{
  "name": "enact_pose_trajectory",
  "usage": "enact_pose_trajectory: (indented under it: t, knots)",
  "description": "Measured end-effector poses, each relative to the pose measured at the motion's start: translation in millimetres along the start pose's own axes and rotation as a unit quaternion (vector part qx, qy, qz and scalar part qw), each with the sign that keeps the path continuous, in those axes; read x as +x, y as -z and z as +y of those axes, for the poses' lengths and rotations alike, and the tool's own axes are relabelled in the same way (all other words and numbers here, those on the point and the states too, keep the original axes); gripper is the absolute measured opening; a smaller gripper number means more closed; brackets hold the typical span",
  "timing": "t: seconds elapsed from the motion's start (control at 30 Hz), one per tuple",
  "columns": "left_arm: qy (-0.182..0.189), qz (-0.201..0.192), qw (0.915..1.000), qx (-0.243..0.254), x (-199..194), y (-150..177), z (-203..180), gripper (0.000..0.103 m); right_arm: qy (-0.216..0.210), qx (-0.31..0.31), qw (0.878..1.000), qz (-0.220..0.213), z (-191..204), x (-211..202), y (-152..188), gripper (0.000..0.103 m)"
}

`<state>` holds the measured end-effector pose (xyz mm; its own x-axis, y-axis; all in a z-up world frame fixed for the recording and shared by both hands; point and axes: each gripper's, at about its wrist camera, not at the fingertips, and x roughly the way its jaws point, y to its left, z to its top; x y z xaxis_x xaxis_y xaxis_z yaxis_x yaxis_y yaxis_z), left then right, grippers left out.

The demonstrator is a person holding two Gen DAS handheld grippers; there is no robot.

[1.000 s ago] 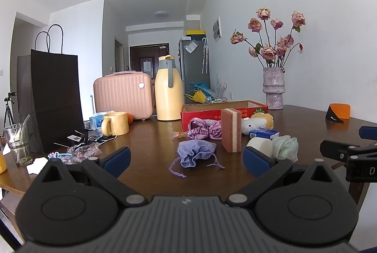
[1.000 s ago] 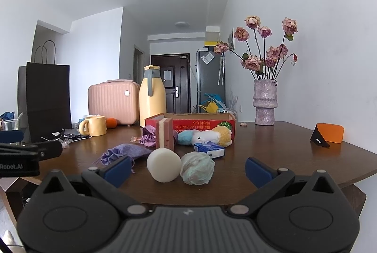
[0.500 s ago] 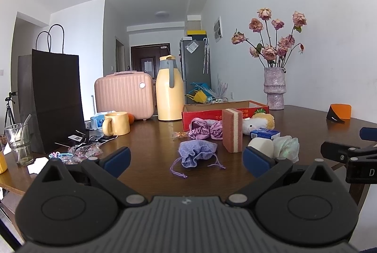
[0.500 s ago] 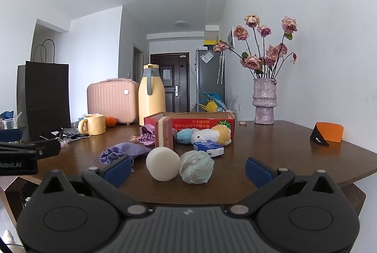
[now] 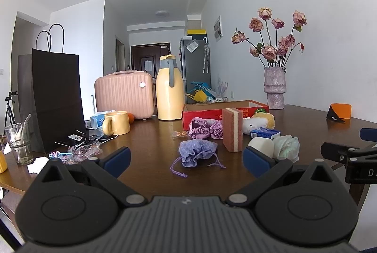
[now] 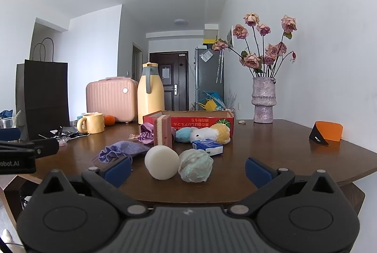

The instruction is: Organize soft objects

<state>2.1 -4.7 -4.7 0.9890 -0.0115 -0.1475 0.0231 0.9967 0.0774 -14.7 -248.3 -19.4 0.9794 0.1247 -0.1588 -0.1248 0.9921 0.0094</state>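
Observation:
Soft things lie on the brown table in front of a red cardboard box. A lilac drawstring pouch sits straight ahead of my open left gripper. Behind it are a pink scrunchie, an upright red-and-cream sponge, a white plush toy and a blue tissue pack. A white round sponge and a pale green mesh puff rest just ahead of my open right gripper, nothing between its fingers.
Further back stand a yellow jug, a pink case, a yellow mug and a black paper bag. A vase of dried roses and an orange card holder are at the right. A glass and wrappers lie left.
Both views have barely shifted; the right gripper has edged slightly closer to the white sponge and puff. Nothing on the table has moved.

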Motion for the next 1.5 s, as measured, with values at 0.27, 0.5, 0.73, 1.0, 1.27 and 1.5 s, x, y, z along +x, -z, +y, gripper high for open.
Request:
enact_pose_trajectory:
  t: [0.27, 0.5, 0.73, 1.0, 1.27, 1.5]
  knots:
    - [0.000, 0.001, 1.0000, -0.001, 0, 0, 1, 0.103, 0.000, 0.000, 1.000, 0.000, 0, 0, 0, 0.103]
    - [-0.001, 0.001, 1.0000, -0.001, 0, -1, 0, 0.103, 0.001, 0.000, 1.000, 0.000, -2, 0, -1, 0.103]
    - [-0.002, -0.001, 1.0000, -0.001, -1, -2, 0, 0.103, 0.001, -0.005, 1.000, -0.001, -3, 0, -2, 0.103]
    - [-0.016, -0.005, 0.9997, 0.020, 27, -11, 4, 0.103, 0.002, -0.005, 1.000, -0.008, -10, 26, -2, 0.103]
    - [0.013, 0.074, 0.9967, -0.033, 106, -25, 30, 0.103, -0.020, -0.030, 0.999, 0.035, -17, 96, -9, 0.103]
    - [0.066, 0.110, 0.9917, -0.006, 139, -11, 3, 0.103, -0.076, -0.010, 0.994, 0.077, -14, 128, -5, 0.096]
